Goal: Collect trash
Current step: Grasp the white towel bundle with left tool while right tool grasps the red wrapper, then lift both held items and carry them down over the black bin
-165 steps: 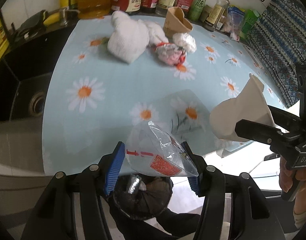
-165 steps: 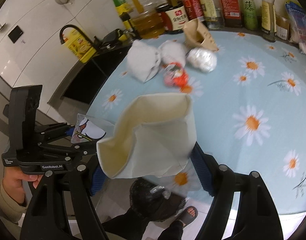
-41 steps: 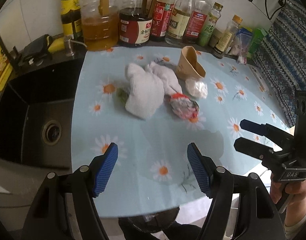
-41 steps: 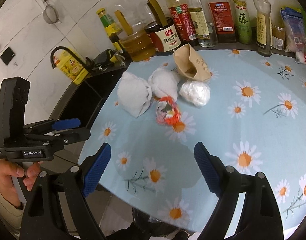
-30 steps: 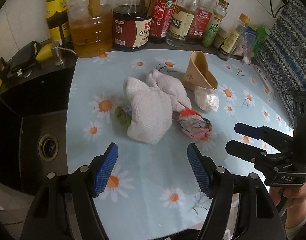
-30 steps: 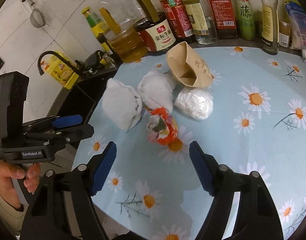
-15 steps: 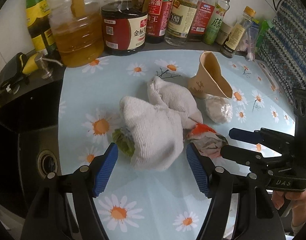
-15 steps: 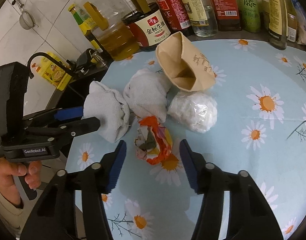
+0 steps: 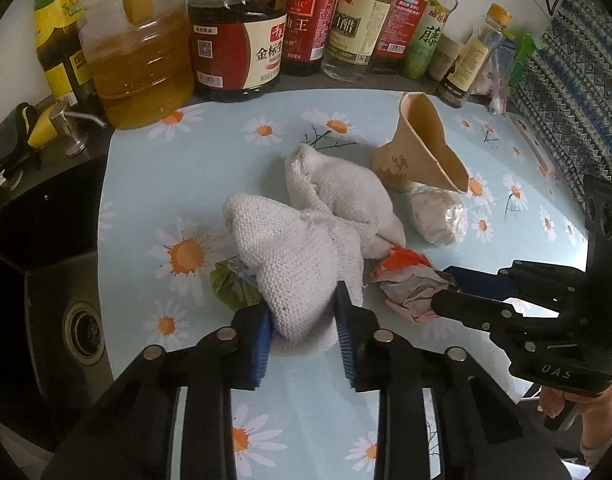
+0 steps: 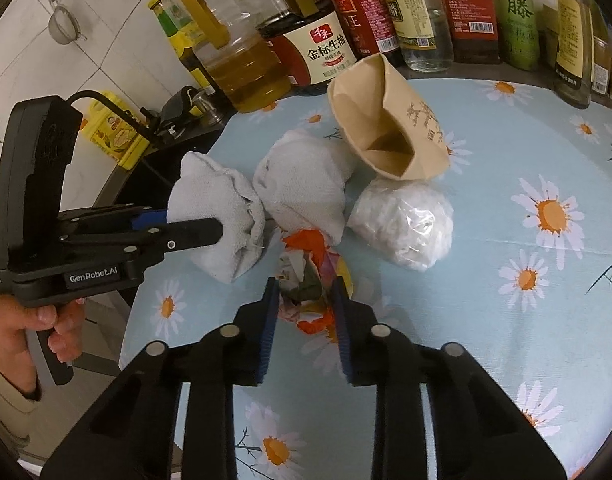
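Note:
My left gripper [image 9: 303, 322] is shut on the near end of a white knitted cloth [image 9: 301, 252], which still rests on the daisy tablecloth [image 9: 153, 184]. The cloth also shows in the right wrist view [image 10: 221, 216]. My right gripper [image 10: 304, 306] is shut on a crumpled red and white wrapper [image 10: 310, 272], also seen in the left wrist view [image 9: 406, 280]. A second white cloth [image 9: 342, 196], a brown paper cup [image 9: 422, 148] on its side, a clear bag ball [image 9: 438, 216] and a green scrap [image 9: 231, 284] lie close by.
Bottles of oil and sauce [image 9: 233, 40] line the back of the counter. A black sink [image 9: 37, 280] lies to the left of the tablecloth. A patterned fabric [image 9: 578, 80] hangs at the right.
Both grippers dropped their earlier trash, moved forward over the table to the pile and closed, the left on the white cloth and the right on the red wrapper.

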`<action>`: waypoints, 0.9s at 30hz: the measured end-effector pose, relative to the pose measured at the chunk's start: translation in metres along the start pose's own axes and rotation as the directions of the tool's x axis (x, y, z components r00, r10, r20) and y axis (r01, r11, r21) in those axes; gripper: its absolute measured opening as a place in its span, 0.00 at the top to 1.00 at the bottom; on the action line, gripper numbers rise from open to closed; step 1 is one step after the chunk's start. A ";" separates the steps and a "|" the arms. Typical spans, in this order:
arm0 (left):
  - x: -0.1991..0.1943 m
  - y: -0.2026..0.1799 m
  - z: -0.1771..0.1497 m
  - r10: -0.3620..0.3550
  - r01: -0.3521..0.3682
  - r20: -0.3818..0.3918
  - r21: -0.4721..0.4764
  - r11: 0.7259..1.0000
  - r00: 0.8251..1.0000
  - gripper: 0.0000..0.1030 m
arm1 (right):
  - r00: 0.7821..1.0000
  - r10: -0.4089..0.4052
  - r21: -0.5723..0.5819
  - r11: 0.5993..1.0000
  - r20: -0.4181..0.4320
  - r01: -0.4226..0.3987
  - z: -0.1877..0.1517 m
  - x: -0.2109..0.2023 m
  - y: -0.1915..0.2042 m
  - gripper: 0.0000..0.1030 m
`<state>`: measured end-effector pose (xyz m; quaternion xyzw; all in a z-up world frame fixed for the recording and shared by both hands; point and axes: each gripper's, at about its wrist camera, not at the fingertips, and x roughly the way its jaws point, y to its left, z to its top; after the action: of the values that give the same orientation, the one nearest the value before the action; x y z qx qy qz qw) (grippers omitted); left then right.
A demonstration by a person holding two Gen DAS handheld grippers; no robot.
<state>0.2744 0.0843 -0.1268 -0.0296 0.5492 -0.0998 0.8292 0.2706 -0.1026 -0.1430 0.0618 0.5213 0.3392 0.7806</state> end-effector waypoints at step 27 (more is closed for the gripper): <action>-0.050 -0.015 -0.036 -0.030 0.033 0.069 -0.040 0.999 0.997 0.84 | 1.000 0.011 -0.028 1.000 0.029 -0.010 -0.022 -0.041 0.021 0.75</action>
<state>0.2209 0.0814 -0.0937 -0.0587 0.5219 -0.1003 0.8451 0.2329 -0.1162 -0.1116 0.0587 0.5049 0.3494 0.7871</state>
